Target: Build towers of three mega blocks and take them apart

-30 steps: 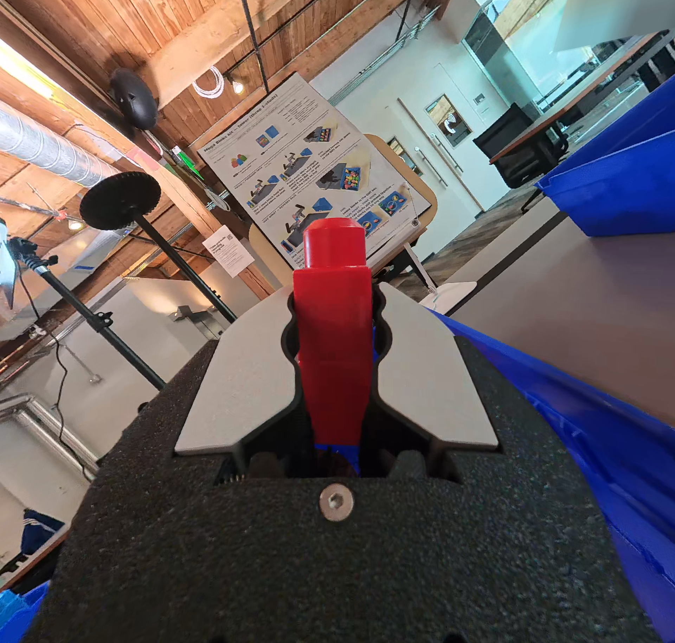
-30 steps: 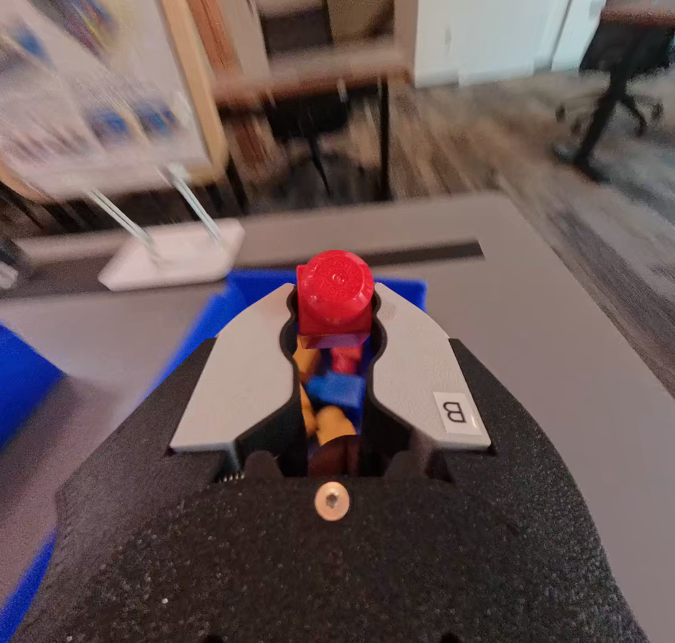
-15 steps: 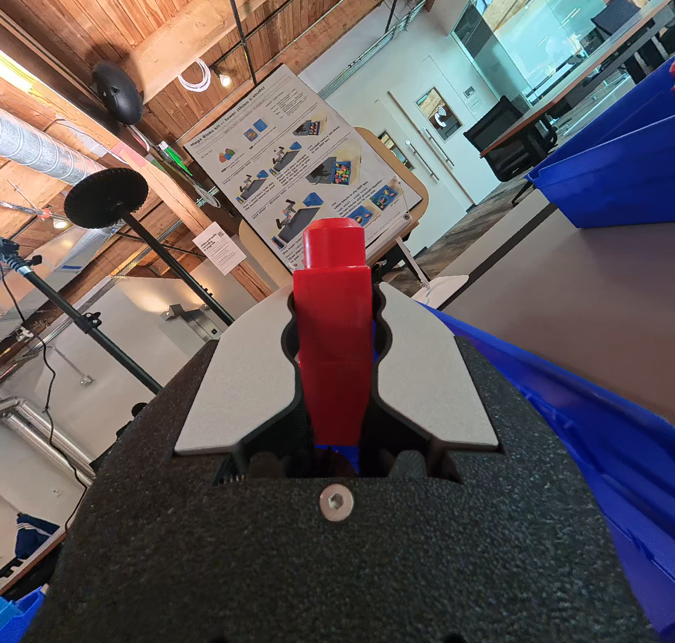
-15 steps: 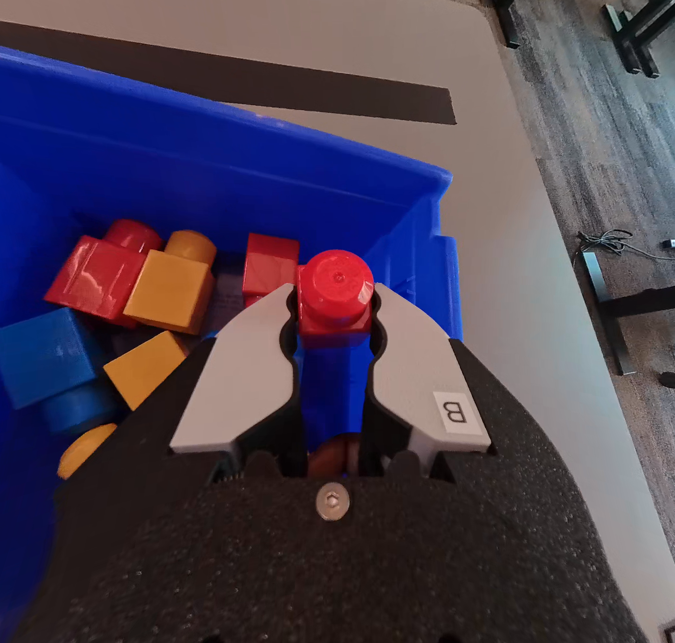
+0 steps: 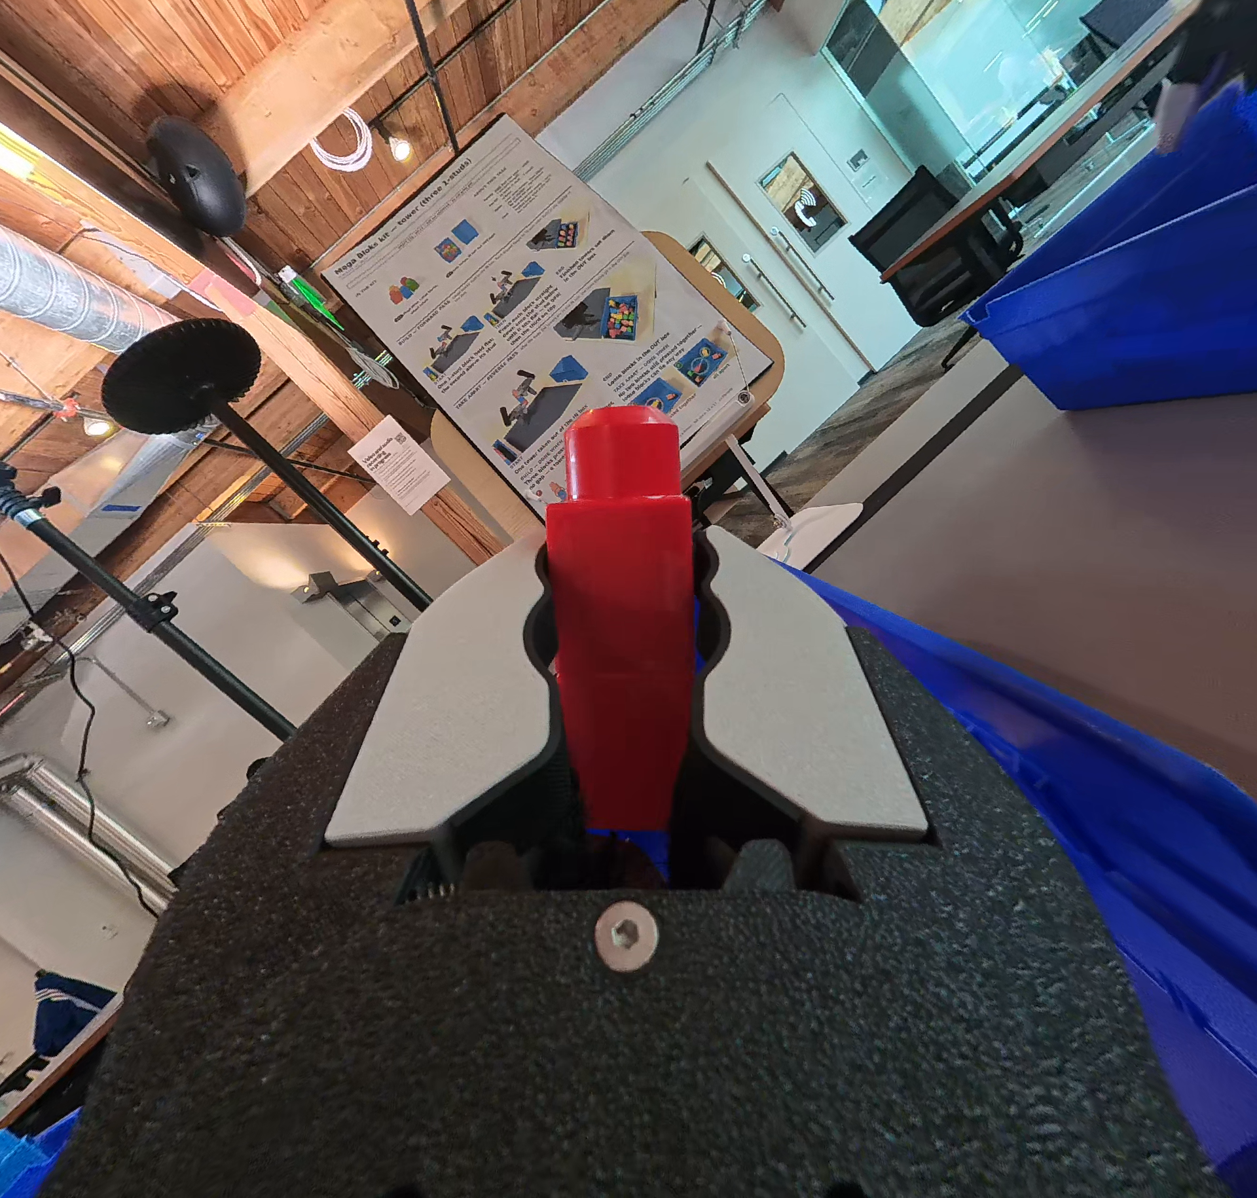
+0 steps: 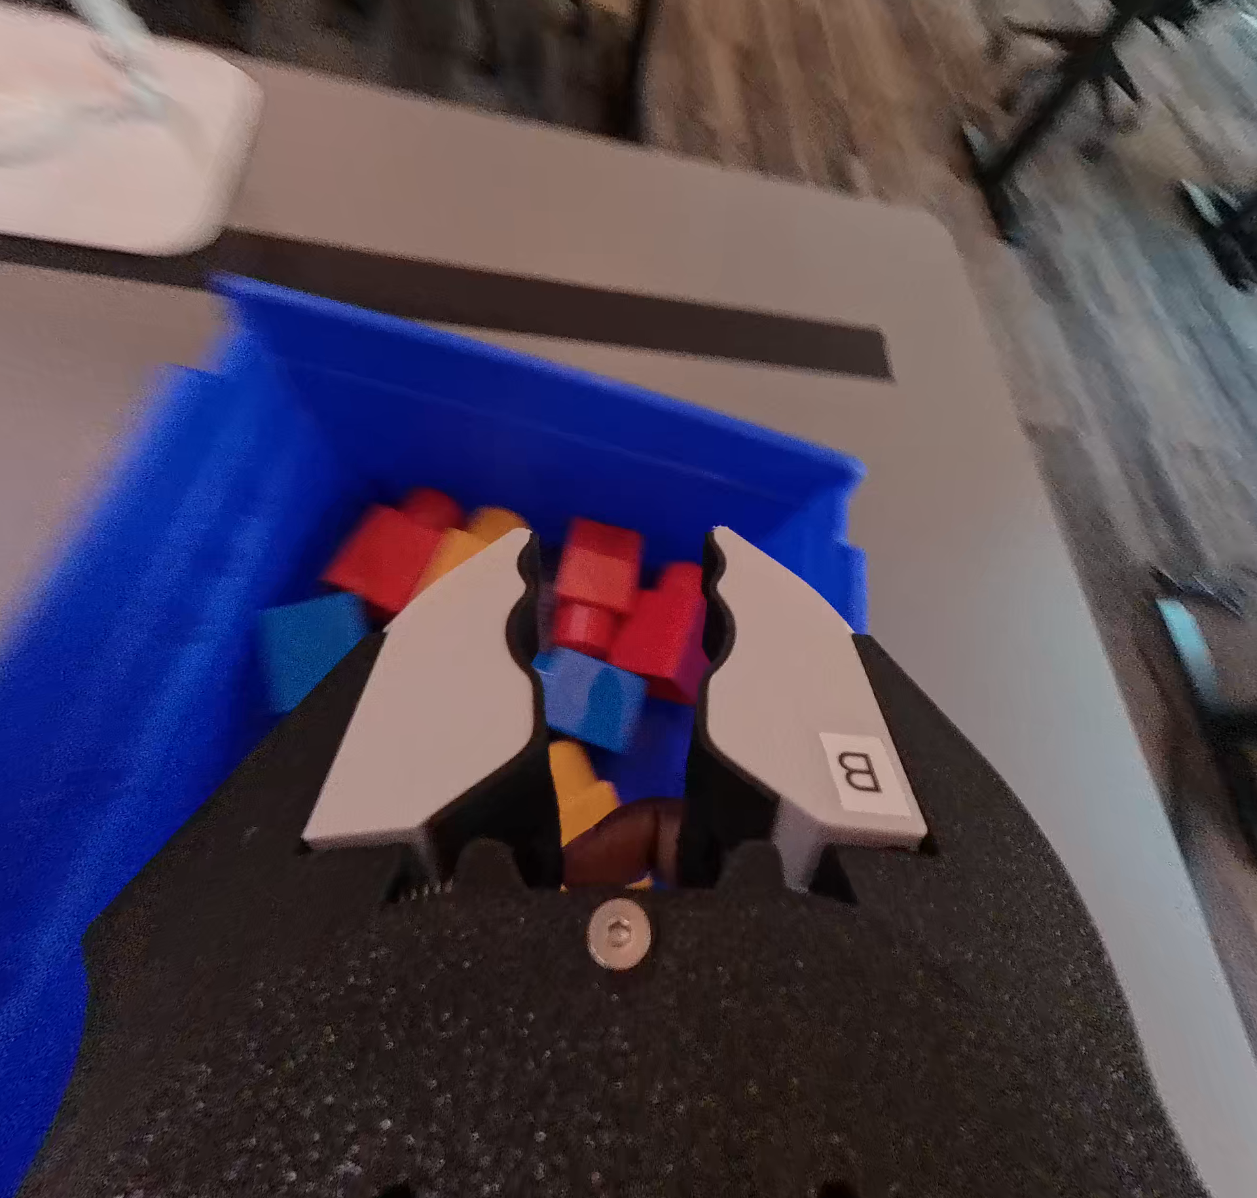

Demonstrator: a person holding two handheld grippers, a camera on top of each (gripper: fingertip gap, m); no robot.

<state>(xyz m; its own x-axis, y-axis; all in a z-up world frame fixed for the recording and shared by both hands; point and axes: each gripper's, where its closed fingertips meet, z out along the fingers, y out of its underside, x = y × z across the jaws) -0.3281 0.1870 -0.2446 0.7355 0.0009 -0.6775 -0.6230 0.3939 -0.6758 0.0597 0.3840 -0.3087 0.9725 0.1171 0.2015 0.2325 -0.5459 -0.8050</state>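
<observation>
A poster (image 5: 544, 295) leans at the frame's centre, under wooden ceiling beams (image 5: 326, 57) at upper left. A black stand (image 5: 183, 376) rises at left. A black chair (image 5: 932, 240) sits by a desk (image 5: 1007, 179) at upper right.

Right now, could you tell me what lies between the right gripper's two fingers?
Nothing is held: the right gripper stands open. The right wrist view shows, through the gap, loose red, blue and orange blocks below in the blue bin.

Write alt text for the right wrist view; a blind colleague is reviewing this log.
The right gripper hangs open and empty above a blue bin of loose red, blue and orange mega blocks. The bin sits on a grey table crossed by a black tape strip; the picture is motion-blurred.
</observation>
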